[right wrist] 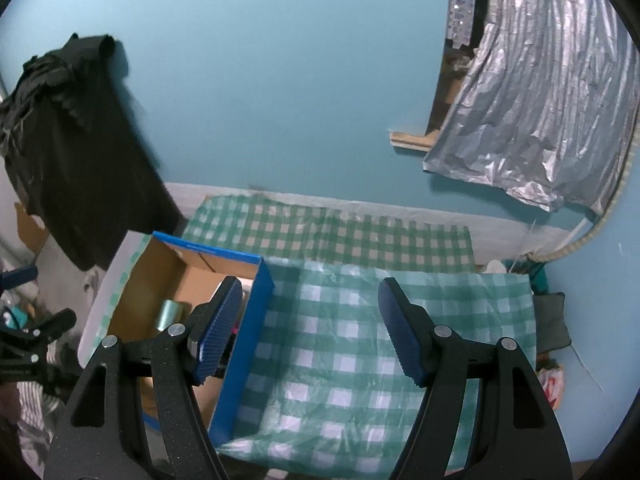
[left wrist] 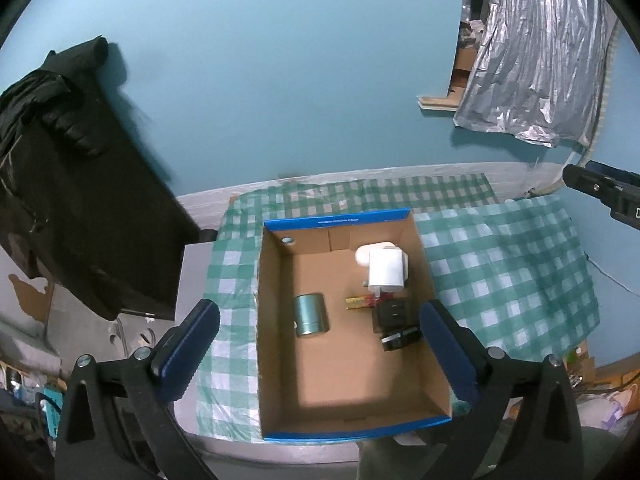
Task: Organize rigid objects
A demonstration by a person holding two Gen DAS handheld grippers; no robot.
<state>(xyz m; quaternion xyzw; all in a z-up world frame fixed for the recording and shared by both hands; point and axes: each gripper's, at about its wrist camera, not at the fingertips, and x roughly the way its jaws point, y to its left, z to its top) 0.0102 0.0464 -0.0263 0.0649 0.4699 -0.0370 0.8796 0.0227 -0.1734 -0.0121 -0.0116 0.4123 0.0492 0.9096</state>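
An open cardboard box (left wrist: 424, 264) with blue rims sits on a green checked cloth (left wrist: 500, 264). Inside lie a teal metal tin (left wrist: 311, 315), a white charger block (left wrist: 386, 270), a small red and yellow item (left wrist: 360, 303) and black plugs (left wrist: 394, 322). My left gripper (left wrist: 318, 344) is open and empty, held above the box. My right gripper (right wrist: 312, 328) is open and empty over the cloth, right of the box (right wrist: 244, 336). The tin (right wrist: 169, 314) shows in the right wrist view. The right gripper also shows at the left wrist view's right edge (left wrist: 604, 190).
A black cloth-covered object (left wrist: 80, 184) stands left of the box. A blue wall (left wrist: 280, 80) runs behind the table. A silver foil sheet (left wrist: 536, 60) hangs at the right. Clutter lies on the floor at the far left (right wrist: 24, 344).
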